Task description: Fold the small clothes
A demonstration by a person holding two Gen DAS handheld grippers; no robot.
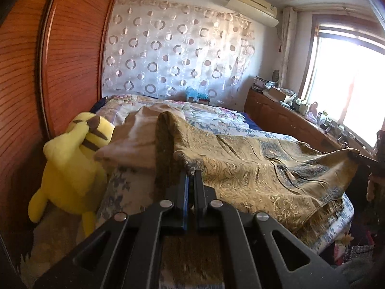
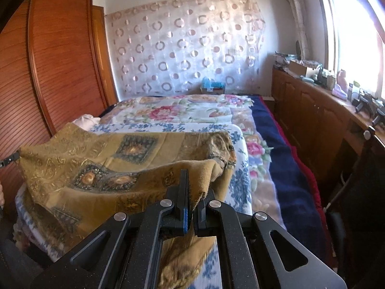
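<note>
A golden-brown patterned cloth (image 1: 252, 166) with paisley and blue medallions is held stretched over the near end of the bed. My left gripper (image 1: 191, 171) is shut on its left corner. My right gripper (image 2: 190, 175) is shut on its right corner, with the cloth edge hanging down between the fingers. The cloth (image 2: 101, 166) sags between the two grippers, its far part folded over on the bedcover. In the left wrist view the right gripper's tip (image 1: 361, 157) shows at the far right pinching the cloth. In the right wrist view the left gripper's tip (image 2: 9, 160) shows at the far left.
The bed (image 2: 192, 110) has floral covers and a navy blanket (image 2: 284, 159) on its right side. A yellow plush toy (image 1: 72, 168) leans by the wooden wardrobe (image 1: 60, 60) at left. A low wooden cabinet (image 2: 312, 120) with clutter runs under the window at right.
</note>
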